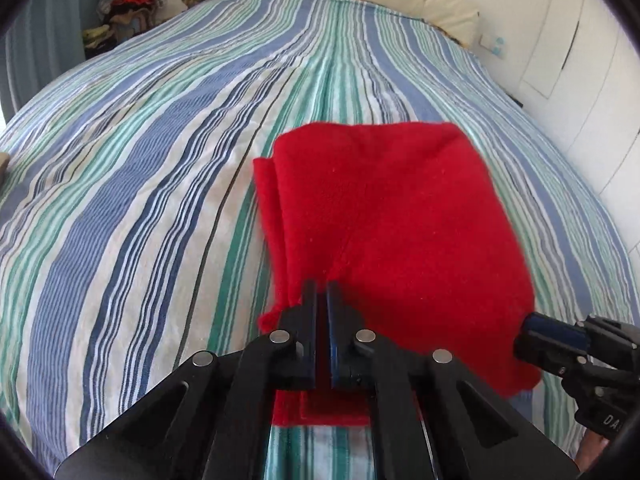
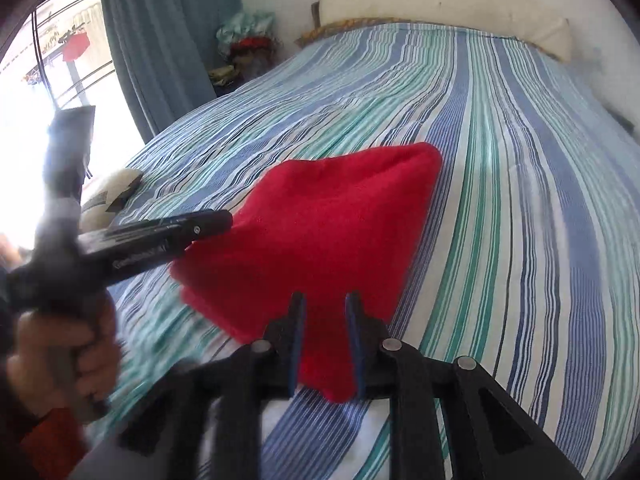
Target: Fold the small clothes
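both grippers are pinching the red fleece cloth's (image 1: 392,208) near edge, left gripper (image 1: 323,292) clamping its left corner, right gripper (image 2: 325,320) gripping its right, while it is stretching away over the striped bedspread (image 1: 140,168).

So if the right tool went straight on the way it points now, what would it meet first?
The red cloth: the right tool already has a corner of it between its fingers, so it would push further into that fabric, then probably the striped bedspread under it.
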The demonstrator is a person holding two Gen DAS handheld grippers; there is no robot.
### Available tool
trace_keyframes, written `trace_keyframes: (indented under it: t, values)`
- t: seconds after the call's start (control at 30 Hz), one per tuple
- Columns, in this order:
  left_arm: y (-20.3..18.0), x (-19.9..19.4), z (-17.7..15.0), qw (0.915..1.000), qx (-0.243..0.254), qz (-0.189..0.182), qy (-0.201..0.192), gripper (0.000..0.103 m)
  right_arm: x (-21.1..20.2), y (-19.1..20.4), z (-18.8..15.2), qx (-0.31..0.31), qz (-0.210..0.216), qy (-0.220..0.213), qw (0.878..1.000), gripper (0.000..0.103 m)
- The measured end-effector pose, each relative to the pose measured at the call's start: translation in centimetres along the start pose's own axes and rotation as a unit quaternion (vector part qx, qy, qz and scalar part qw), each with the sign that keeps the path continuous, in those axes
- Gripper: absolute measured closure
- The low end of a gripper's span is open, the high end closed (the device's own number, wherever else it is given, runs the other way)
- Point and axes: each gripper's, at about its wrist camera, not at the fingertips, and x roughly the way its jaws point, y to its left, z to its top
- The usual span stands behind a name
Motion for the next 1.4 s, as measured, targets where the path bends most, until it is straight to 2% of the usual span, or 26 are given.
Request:
trace_keyframes:
  t: [0.03, 0.1, 0.17, 0.23, 0.33, 0.4, 0.43, 0.47, 0.53, 0.57, 0.6, 0.7, 0.77, 0.83, 0.87, 0.97, 1.03, 1.13, 1.23, 1.27, 1.33, 1.37, 1.4]
  values:
    - [0.8, -0.1, -0.8, 0.9999, -0.002, -0.005, -0.015, 0.092, 1.6, -0.6, -0.5, 0.012, 0.013, 0.025, 1.000, 0.082]
    - [2.3, -0.5, -1.5, 0.9987, -0.024, -0.037, -0.024, 0.086, 5.4, -1.2, -2.2, 0.018, 0.023, 0.102, 0.994, 0.082]
    - [3.2, -0.7, -1.8, 0.9969, -0.045, -0.057, -0.029, 0.080, 4.6, -0.9, -1.6, -0.003, 0.029, 0.082, 0.996, 0.083]
    - [3.5, -0.5, -2.1, 0.9961, -0.058, -0.057, -0.033, 0.069, 3.0, -1.6, 0.8, 0.015, 0.047, 0.055, 0.997, 0.083]
    - [3.4, -0.6, -2.3, 0.9959, -0.058, -0.059, -0.037, 0.069, 2.0, -3.1, 6.0, 0.042, 0.040, -0.005, 0.998, 0.082]
    - [3.1, -0.7, -2.4, 0.9962, -0.054, -0.056, -0.039, 0.068, 4.0, -4.4, 8.9, 0.063, 0.045, -0.001, 0.997, 0.082]
    - [3.1, -0.5, -2.4, 0.9963, -0.053, -0.055, -0.039, 0.067, 5.8, -5.0, 9.8, 0.071, 0.040, 0.014, 0.997, 0.082]
    - [3.1, -0.4, -2.4, 0.9962, -0.053, -0.056, -0.039, 0.066, 8.0, -5.6, 10.0, 0.081, 0.030, 0.039, 0.995, 0.082]
    - [3.2, -0.2, -2.3, 0.9962, -0.054, -0.057, -0.039, 0.066, 12.8, -6.9, 8.5, 0.115, 0.022, 0.116, 0.986, 0.082]
    - [3.3, -0.3, -2.3, 0.9960, -0.055, -0.058, -0.039, 0.066, 13.4, -7.0, 7.9, 0.122, 0.020, 0.110, 0.986, 0.082]
    - [3.3, -0.3, -2.3, 0.9959, -0.056, -0.060, -0.040, 0.066, 12.6, -6.7, 7.9, 0.117, 0.015, 0.086, 0.989, 0.082]
    - [3.4, -0.3, -2.4, 0.9955, -0.058, -0.063, -0.041, 0.066, 8.0, -5.0, 7.9, 0.104, 0.020, 0.026, 0.994, 0.081]
    - [3.3, -0.4, -2.4, 0.9957, -0.057, -0.061, -0.041, 0.066, 4.1, -3.6, 6.8, 0.085, 0.036, -0.013, 0.996, 0.081]
    - [3.3, -0.4, -2.5, 0.9961, -0.054, -0.057, -0.040, 0.066, 1.7, -1.7, 4.0, 0.065, 0.049, -0.019, 0.996, 0.081]
    - [3.2, -0.3, -2.4, 0.9964, -0.052, -0.054, -0.039, 0.065, 1.6, -0.9, 2.2, 0.058, 0.052, -0.007, 0.997, 0.082]
    - [3.0, -0.3, -2.1, 0.9973, -0.044, -0.050, -0.029, 0.063, 4.3, 0.1, -4.5, 0.048, 0.024, 0.072, 0.996, 0.081]
    - [3.2, -0.5, -1.8, 0.9977, -0.044, -0.049, -0.020, 0.059, 2.6, 0.9, -6.0, 0.040, 0.007, 0.037, 0.998, 0.082]
    - [3.7, -2.2, -1.5, 0.9982, -0.051, -0.033, -0.006, 0.050, 1.0, 1.4, -7.2, 0.048, -0.011, 0.065, 0.997, 0.081]
    - [4.1, -5.6, -2.6, 0.9983, -0.056, -0.016, -0.006, 0.041, -1.9, 1.0, -9.9, 0.069, -0.020, 0.061, 0.996, 0.081]
    - [4.1, -6.8, -3.3, 0.9986, -0.052, -0.010, -0.004, 0.033, -3.2, 0.8, -10.7, 0.071, -0.029, 0.055, 0.995, 0.078]
    - [3.7, -8.8, -5.1, 0.9992, -0.041, -0.001, 0.004, 0.022, -5.5, 0.5, -12.2, 0.074, -0.057, 0.043, 0.995, 0.062]
    - [3.4, -9.7, -6.2, 0.9994, -0.034, -0.001, 0.007, 0.017, -6.4, 0.5, -12.7, 0.076, -0.072, 0.039, 0.994, 0.047]
    - [2.9, -10.5, -7.3, 0.9996, -0.025, -0.002, 0.011, 0.014, -7.1, 0.5, -13.0, 0.079, -0.085, 0.037, 0.993, 0.037]
